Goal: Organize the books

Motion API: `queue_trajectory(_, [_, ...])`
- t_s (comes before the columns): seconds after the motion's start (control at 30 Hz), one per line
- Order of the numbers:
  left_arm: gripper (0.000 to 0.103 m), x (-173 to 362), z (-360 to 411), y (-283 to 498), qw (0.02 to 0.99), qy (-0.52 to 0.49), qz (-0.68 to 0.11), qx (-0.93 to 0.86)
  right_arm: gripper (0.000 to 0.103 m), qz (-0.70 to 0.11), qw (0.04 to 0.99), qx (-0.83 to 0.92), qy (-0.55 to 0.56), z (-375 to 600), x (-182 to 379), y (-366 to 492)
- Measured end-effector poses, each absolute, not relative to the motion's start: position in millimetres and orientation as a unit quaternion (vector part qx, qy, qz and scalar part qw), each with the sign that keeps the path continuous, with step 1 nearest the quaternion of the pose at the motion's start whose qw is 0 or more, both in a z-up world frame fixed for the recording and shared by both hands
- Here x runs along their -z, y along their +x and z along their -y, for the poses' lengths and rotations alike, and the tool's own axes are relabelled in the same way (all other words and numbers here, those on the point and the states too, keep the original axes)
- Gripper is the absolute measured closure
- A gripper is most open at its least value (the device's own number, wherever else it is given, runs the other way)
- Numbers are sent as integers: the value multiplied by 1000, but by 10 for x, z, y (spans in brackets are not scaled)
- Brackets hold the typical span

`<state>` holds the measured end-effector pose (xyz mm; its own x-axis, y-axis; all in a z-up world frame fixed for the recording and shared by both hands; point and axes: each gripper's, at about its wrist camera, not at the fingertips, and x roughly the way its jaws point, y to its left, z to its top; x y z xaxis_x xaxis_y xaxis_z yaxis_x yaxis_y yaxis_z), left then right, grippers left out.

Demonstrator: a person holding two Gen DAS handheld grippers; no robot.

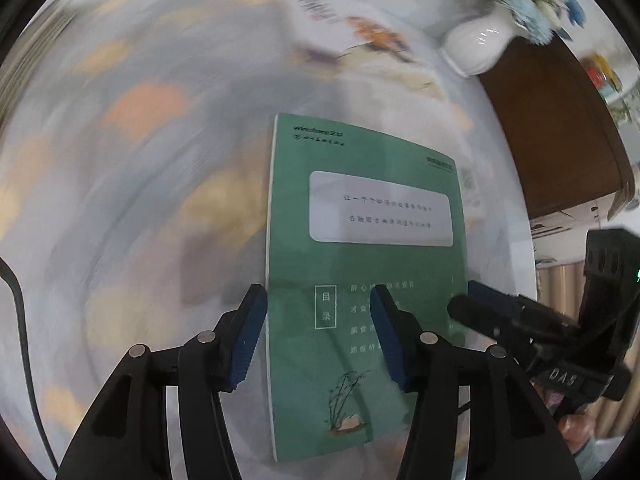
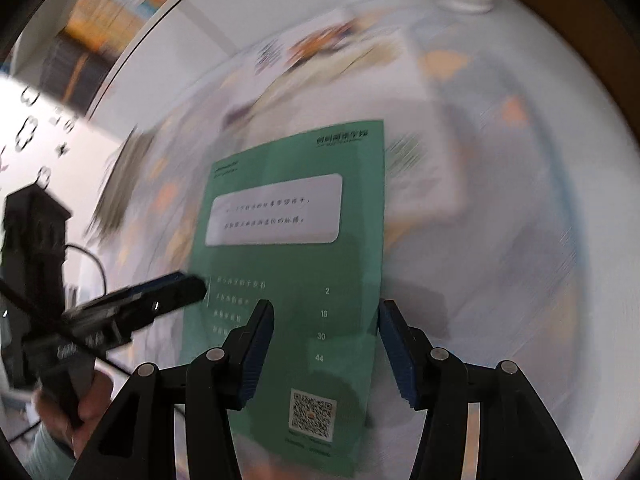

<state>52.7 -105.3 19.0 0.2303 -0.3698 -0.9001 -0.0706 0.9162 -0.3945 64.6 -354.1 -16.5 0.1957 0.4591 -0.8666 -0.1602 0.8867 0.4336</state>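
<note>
On the round white table (image 1: 516, 208), covered by a pale cloth with orange patches, a green book (image 1: 360, 264) is seen back cover up, sharp while all around it is smeared, so it is judged to be carried with both tools, not lying loose. It is taken by its two near edges, probably to keep the thin cover flat during transport to a pile. Far on the table a second book (image 1: 348, 28) with an orange picture lies flat, likely the stacking spot; a white vase (image 1: 476, 46) with flowers stands to its right. The left gripper (image 1: 318, 336) is set with jaws apart across the book's left edge, one pad off the spine, one over the cover; clamping cannot be told. The right gripper (image 2: 326, 350) straddles the right edge likewise. Only the right view shows the QR code (image 2: 312, 414), a holding hand (image 2: 86, 408) and shelved books (image 2: 116, 4); only the left view shows a brown cabinet (image 1: 556, 120).
</note>
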Motion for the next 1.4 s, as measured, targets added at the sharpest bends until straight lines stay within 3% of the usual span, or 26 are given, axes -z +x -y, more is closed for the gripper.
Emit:
queue_trajectory(0.27, [54,-186,663,-35,753,-213,-615,91,50,-611,746,-239,118,3298,216,364])
queue_trajectory(0.6, [54,-130,740,-119,748,-209,-615,133,48,-592,735,-231,237,3455,298,340])
queue_trajectory(0.83, [54,-108,538,-116,727,-245,-619,167,49,-521,711,-323,346,3391,-259,178])
queue_trajectory(1.1, [54,-633,-641,-387,778,-302,-541,102,49,-480,719,-412,286,2305,-941,166])
queue_trajectory(1.4, [54,-659,-1650,-796,800,-298,-520,-11,49,-537,699,-420,218,1212,-596,92])
